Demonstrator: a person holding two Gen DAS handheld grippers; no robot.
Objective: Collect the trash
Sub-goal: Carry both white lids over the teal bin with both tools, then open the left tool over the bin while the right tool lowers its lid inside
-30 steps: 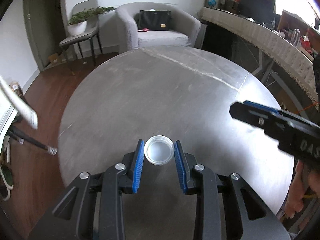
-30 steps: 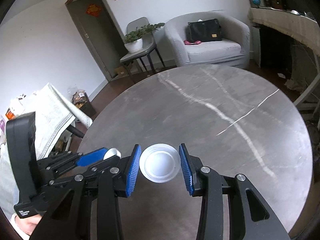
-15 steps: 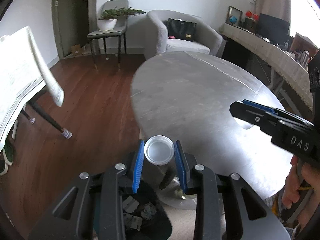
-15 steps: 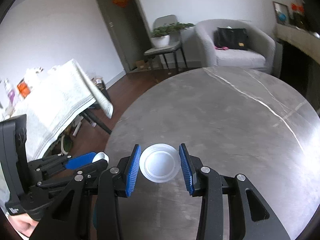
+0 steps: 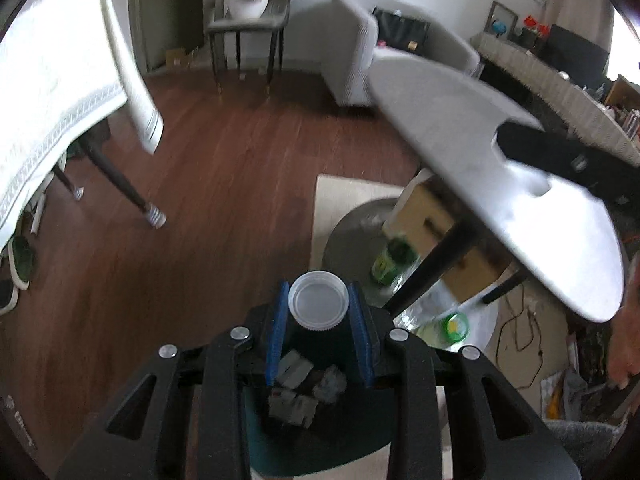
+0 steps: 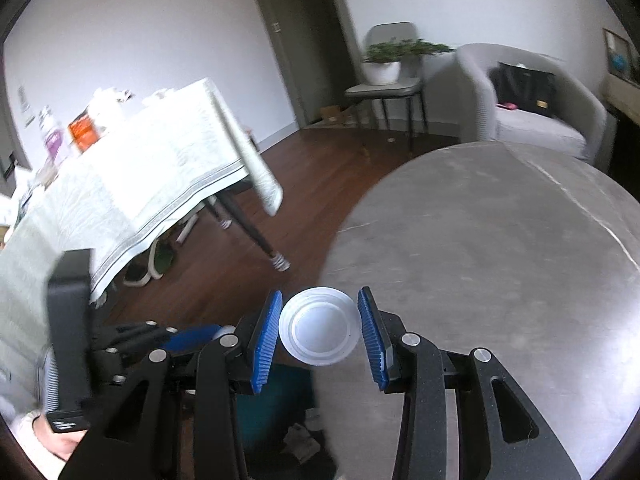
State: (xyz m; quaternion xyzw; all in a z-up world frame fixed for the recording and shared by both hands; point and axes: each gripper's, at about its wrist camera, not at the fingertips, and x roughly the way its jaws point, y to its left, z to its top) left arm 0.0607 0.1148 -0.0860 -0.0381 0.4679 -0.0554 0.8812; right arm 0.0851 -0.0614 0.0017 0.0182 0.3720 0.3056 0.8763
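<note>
The left gripper [image 5: 319, 320] is pinching a white screw cap [image 5: 318, 303] between its blue pads, open side facing the camera. It is hanging over a dark bin [image 5: 320, 432] on the floor, where grey crumpled scraps [image 5: 304, 388] are lying. The bin is standing just beside the foot of the round grey table [image 5: 472, 140], above a pale rug [image 5: 340, 200]. Under the table a cardboard box [image 5: 432, 220] and green-labelled bottles [image 5: 390, 260] are sitting.

The right gripper [image 6: 318, 338] is pinching a white round lid [image 6: 318, 332] by its rim, flat face toward the camera. It is hovering at the near edge of the table [image 6: 500, 260], partly over the bin [image 6: 272, 404] below. In this view the left gripper [image 6: 192, 336] is showing at the lower left, with the person's hand [image 6: 52, 440] under it. A second table with a white cloth [image 6: 140, 172] is standing further off on the wooden floor [image 6: 312, 168].
</note>
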